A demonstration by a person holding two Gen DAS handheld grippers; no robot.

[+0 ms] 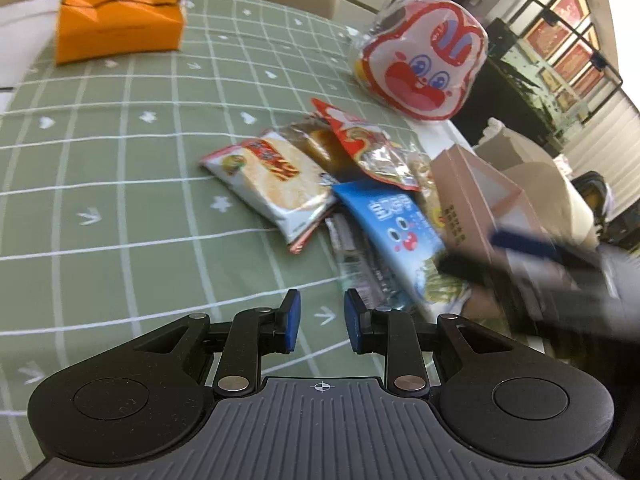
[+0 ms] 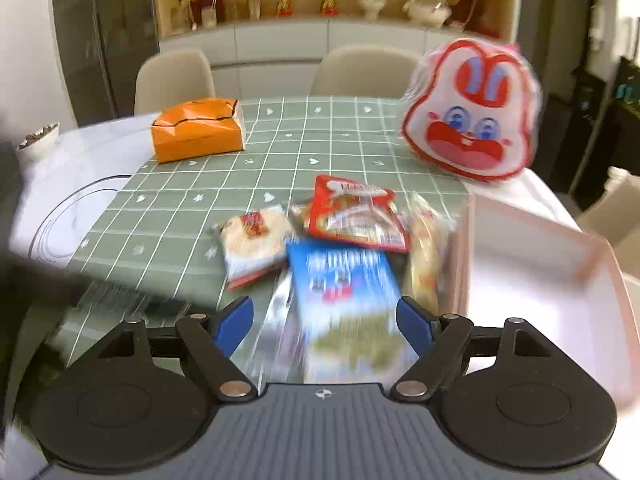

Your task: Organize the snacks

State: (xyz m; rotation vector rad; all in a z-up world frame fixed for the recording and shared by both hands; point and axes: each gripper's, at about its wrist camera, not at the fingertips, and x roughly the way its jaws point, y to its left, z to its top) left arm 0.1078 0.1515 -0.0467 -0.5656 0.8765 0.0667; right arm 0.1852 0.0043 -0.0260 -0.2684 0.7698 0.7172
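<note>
Several snack packets lie in a pile on the green checked tablecloth (image 1: pixel 120 184): a white rice-cracker packet (image 1: pixel 272 180), a red packet (image 1: pixel 364 140), a blue packet (image 1: pixel 396 232) and brownish ones beneath. A pink open box (image 1: pixel 476 204) stands right of the pile. My left gripper (image 1: pixel 322 322) hovers low before the pile, jaws narrowly apart, empty. My right gripper (image 2: pixel 324 322) is open wide, its pads either side of the blue packet (image 2: pixel 344 280), not closed on it; it appears blurred in the left wrist view (image 1: pixel 520 256). The white packet (image 2: pixel 256 244), red packet (image 2: pixel 352 216) and pink box (image 2: pixel 532 264) show too.
A rabbit-face snack bag (image 1: pixel 424 56) (image 2: pixel 472 112) stands at the far right of the table. An orange box (image 1: pixel 120 20) (image 2: pixel 198 130) sits far left. Beige chairs (image 2: pixel 360 72) stand behind the table. A white table surface (image 2: pixel 60 184) lies left of the cloth.
</note>
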